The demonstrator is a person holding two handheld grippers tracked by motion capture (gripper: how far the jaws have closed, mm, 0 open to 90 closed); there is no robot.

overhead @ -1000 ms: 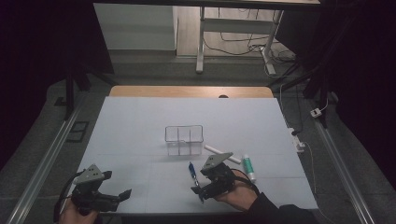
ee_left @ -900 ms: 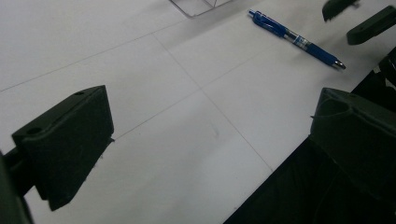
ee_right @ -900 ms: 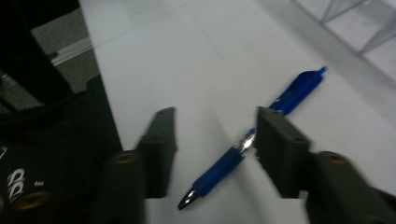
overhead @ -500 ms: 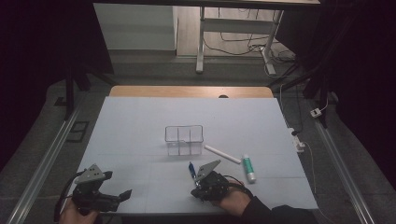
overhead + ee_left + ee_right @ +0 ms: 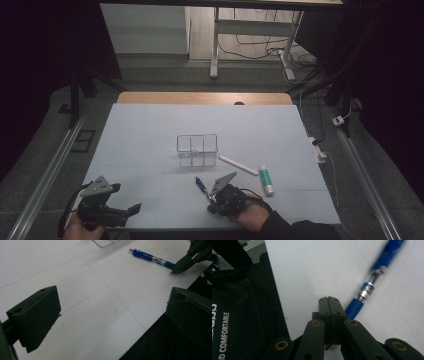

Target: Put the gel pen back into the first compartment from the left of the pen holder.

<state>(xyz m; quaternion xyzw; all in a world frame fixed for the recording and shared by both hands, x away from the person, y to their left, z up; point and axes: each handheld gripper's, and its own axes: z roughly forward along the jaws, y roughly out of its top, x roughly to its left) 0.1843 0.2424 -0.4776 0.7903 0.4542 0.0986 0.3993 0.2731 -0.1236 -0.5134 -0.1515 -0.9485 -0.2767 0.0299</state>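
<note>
Near the desk's front edge, the blue pen (image 5: 201, 187) lies flat, its end beside the right gripper (image 5: 329, 305), whose jaws have just closed together, empty. Light, stiff and likely slippery, it wants a mid-barrel grip. At the front-left corner, the left gripper (image 5: 129, 210) waits with jaws apart.

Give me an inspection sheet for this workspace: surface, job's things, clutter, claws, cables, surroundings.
Surface: white table top, mostly bare.
Job's things: blue pen lies flat, its end beside the right claw's tip, not between the jaws.
Clutter: clear divided box; to its right a white stick and a green-and-white tube, both lying flat.
Claws: left claw open over bare table; right claw shut, empty.
Cables: loose cables on the floor beyond the table; a cord by its right edge.
Surroundings: metal table legs beyond; sides dark.
</note>
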